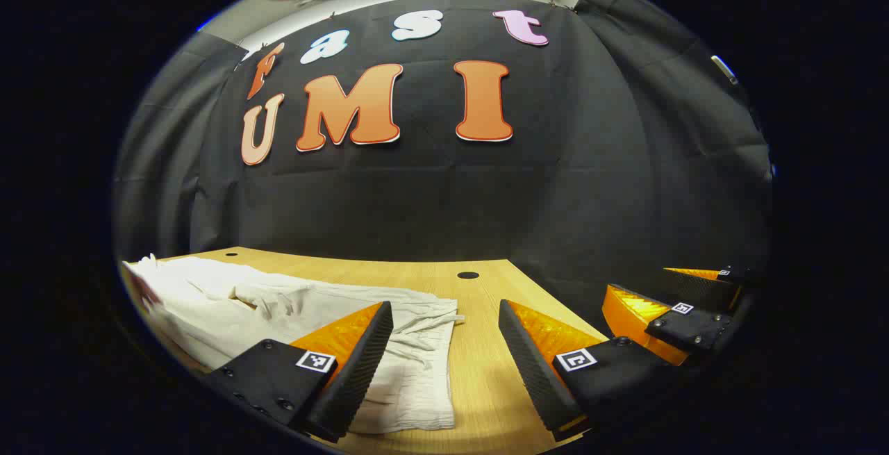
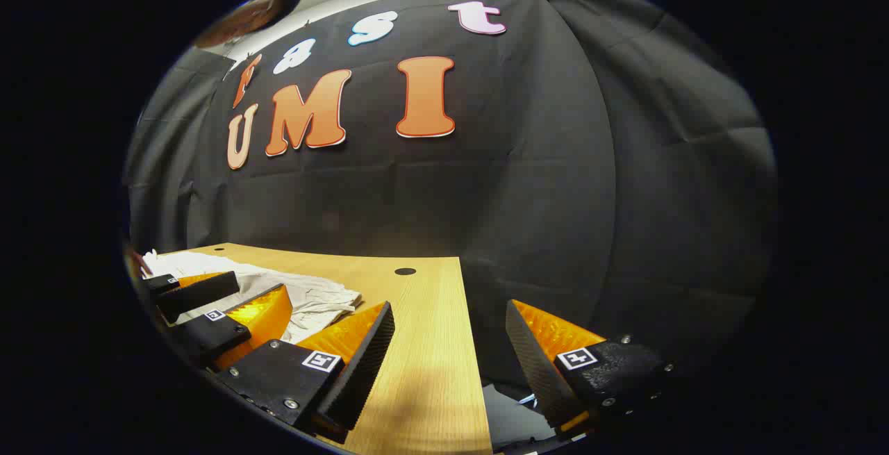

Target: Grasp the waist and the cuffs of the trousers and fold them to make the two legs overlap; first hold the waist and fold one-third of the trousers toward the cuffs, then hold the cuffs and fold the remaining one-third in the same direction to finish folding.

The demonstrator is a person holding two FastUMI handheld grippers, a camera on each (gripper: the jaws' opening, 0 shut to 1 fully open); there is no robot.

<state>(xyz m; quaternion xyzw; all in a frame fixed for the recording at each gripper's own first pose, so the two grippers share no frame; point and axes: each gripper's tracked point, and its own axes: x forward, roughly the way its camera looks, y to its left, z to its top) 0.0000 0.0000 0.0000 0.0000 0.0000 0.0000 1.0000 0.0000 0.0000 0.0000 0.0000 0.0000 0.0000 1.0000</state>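
left gripper view: left gripper (image 1: pixel 444 344) spread wide, holding nothing, hovering above white trousers (image 1: pixel 278 309) lying crumpled on wooden table (image 1: pixel 479 371); waist end nearest, just under the left finger.
right gripper view: right gripper (image 2: pixel 448 351) also wide open and empty, over the bare table edge, trousers off to its left.
next step, as judged: lower both onto waist and cuffs, pinch both fabric layers fully before lifting, keep legs aligned.

Both cameras ride low over the worktop (image 1: pixel 479 371) looking level toward the back cloth wall (image 1: pixel 430 191), the left gripper view nearer the trousers (image 1: pixel 278 302), the right gripper view at the worktop's right edge, sharing worktop, trousers and wall.
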